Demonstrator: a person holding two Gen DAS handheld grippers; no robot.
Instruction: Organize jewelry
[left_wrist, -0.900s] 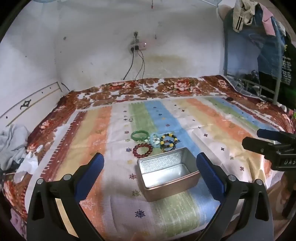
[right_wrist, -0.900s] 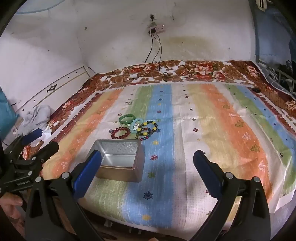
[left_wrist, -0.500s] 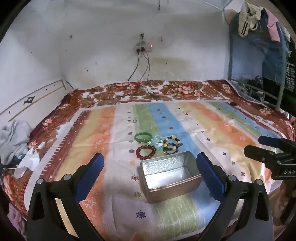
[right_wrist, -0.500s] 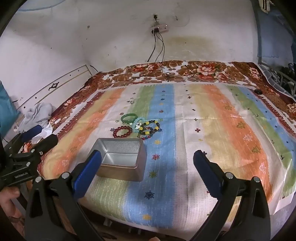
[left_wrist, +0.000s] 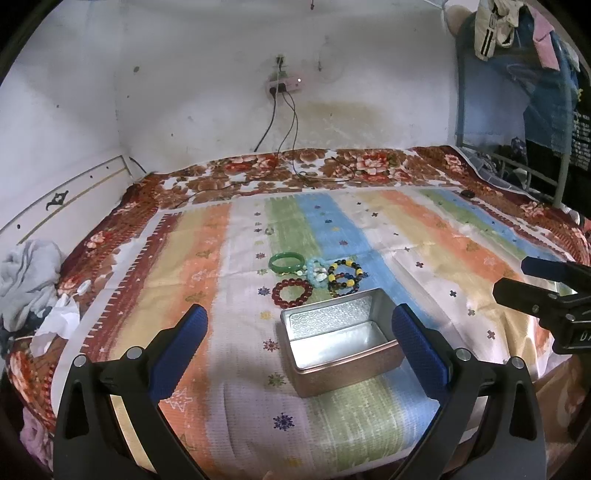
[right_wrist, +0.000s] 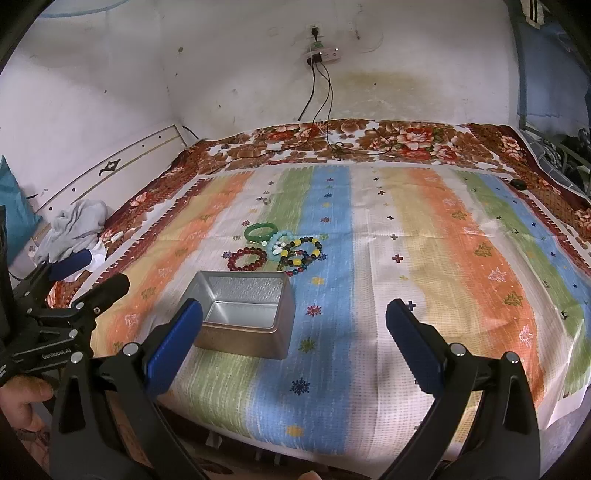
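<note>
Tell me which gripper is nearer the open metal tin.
Left. The left gripper hangs open with the metal tin between its fingers in its view; the right gripper, also open, sits to the tin's right, with the tin by its left finger.

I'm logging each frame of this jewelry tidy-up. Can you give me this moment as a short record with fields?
surface: striped bedspread
container: open metal tin, nothing visible inside
jewelry: green bangle, red bead bracelet, pale blue bracelet, dark and yellow bead bracelets, clustered on the bedspread just beyond the tin
left gripper: open, holding nothing
right gripper: open, holding nothing
progress: no jewelry in the tin yet
</note>
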